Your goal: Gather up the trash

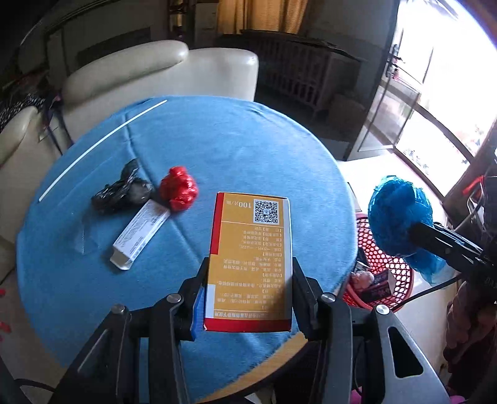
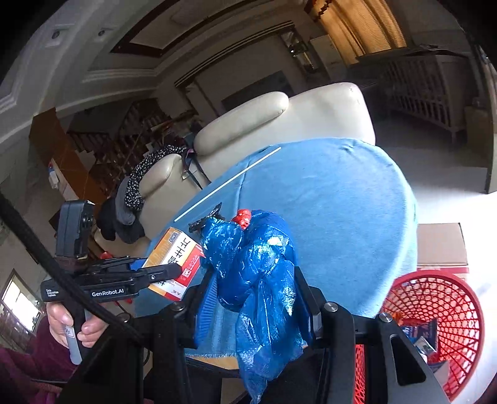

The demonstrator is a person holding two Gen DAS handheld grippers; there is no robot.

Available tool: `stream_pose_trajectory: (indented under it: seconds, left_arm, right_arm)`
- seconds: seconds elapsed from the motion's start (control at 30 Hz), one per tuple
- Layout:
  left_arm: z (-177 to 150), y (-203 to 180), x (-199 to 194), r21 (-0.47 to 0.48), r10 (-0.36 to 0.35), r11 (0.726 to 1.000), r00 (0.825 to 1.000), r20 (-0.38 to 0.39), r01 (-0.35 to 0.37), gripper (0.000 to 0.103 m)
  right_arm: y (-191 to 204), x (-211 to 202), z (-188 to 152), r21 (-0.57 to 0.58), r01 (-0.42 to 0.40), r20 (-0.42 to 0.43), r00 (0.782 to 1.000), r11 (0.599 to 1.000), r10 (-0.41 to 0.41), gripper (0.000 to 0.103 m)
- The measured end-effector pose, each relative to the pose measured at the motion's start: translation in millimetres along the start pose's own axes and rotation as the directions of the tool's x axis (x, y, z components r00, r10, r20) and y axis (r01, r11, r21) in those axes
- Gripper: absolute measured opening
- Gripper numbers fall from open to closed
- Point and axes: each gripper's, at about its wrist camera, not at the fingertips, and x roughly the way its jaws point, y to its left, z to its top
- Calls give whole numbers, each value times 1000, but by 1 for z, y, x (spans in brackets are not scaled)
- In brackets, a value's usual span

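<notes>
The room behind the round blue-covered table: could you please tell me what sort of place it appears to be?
Most likely a home living room: a cream leather sofa stands behind the round blue-covered table, tan curtains hang at a window, and a wooden staircase rises in the background.

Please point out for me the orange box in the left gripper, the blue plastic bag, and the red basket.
orange box (image 1: 251,264): left wrist view, middle of its printed face.
blue plastic bag (image 2: 257,273): right wrist view, crumpled middle between the fingers.
red basket (image 2: 435,298): right wrist view, inner mesh wall.
</notes>
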Motion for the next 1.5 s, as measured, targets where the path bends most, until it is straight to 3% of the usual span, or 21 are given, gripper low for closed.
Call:
stream_pose_trajectory:
  seconds: [1.07,1.5]
  left_arm:
    - [7,-62,9,137,-44,990,999,-11,45,48]
    - [17,-79,17,173,-42,984,999,-14,44,48]
  right_arm:
    - [-23,-33,-11,55,52,40,998,997,-54,48]
    - [-46,-53,-7,93,123,75,989,988,-130,48]
